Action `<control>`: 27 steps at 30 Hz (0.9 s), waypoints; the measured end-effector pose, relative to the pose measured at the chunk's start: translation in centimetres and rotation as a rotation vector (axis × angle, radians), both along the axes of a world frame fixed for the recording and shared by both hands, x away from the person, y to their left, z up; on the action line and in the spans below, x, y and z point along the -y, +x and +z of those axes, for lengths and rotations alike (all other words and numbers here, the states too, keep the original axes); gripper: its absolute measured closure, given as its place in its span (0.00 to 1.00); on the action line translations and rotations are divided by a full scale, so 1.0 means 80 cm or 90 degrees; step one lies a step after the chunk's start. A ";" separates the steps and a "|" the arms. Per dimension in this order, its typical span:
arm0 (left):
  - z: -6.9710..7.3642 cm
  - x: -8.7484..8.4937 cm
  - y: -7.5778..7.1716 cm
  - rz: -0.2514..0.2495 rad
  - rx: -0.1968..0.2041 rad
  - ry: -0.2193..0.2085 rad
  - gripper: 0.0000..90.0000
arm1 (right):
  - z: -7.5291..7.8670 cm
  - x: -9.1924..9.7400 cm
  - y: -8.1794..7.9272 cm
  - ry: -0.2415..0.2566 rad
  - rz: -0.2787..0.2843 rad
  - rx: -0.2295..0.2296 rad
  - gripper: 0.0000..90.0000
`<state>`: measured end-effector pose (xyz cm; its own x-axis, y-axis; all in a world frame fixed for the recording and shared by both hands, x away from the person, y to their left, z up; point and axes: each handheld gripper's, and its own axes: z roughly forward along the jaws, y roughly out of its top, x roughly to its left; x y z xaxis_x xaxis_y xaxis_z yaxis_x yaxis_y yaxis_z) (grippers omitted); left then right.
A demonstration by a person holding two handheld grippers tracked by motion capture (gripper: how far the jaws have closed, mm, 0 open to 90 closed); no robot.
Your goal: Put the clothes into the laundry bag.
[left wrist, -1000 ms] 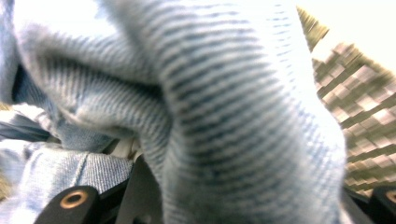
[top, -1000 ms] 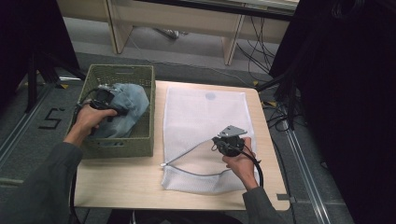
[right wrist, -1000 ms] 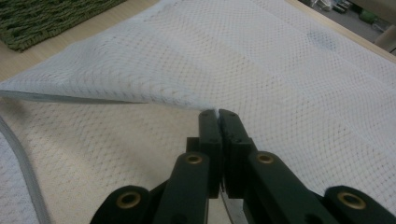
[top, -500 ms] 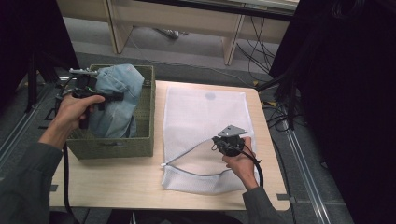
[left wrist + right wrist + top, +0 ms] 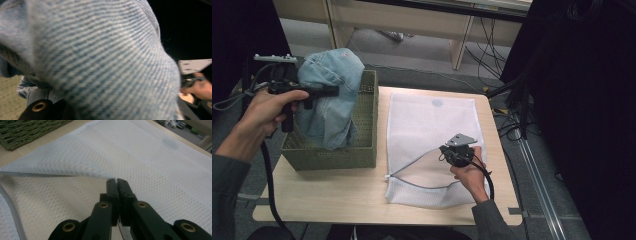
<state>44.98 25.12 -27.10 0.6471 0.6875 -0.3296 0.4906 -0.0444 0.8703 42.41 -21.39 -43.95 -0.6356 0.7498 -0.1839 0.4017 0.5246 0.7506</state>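
My left tool [image 5: 329, 91] grips the jeans [image 5: 329, 100] (jaws hidden); right tool [image 5: 117, 181], clamped on the mesh bag [image 5: 432, 125], should raise its opening higher.

You have no readable text, label, brand, number or sign on anything in these views.

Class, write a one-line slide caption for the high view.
Left gripper lifts denim garment from green basket; right gripper holds white mesh bag open.
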 end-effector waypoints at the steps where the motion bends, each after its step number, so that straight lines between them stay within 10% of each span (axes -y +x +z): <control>1: 0.007 0.003 -0.004 -0.009 0.003 -0.002 0.72 | 0.000 0.000 0.000 0.000 0.000 0.000 0.99; 13: 0.039 0.061 -0.067 -0.144 0.022 -0.044 0.72 | 0.001 -0.001 0.001 0.000 0.001 0.013 0.99; 27: -0.005 0.147 -0.124 -0.283 -0.016 -0.065 0.72 | 0.003 0.000 0.000 0.016 -0.001 -0.003 1.00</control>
<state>35.08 13.36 -27.46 0.8626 0.3084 -0.4009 0.4647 -0.1703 0.8689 42.38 -21.40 -43.68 -0.6345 0.7556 -0.1628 0.4061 0.5051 0.7616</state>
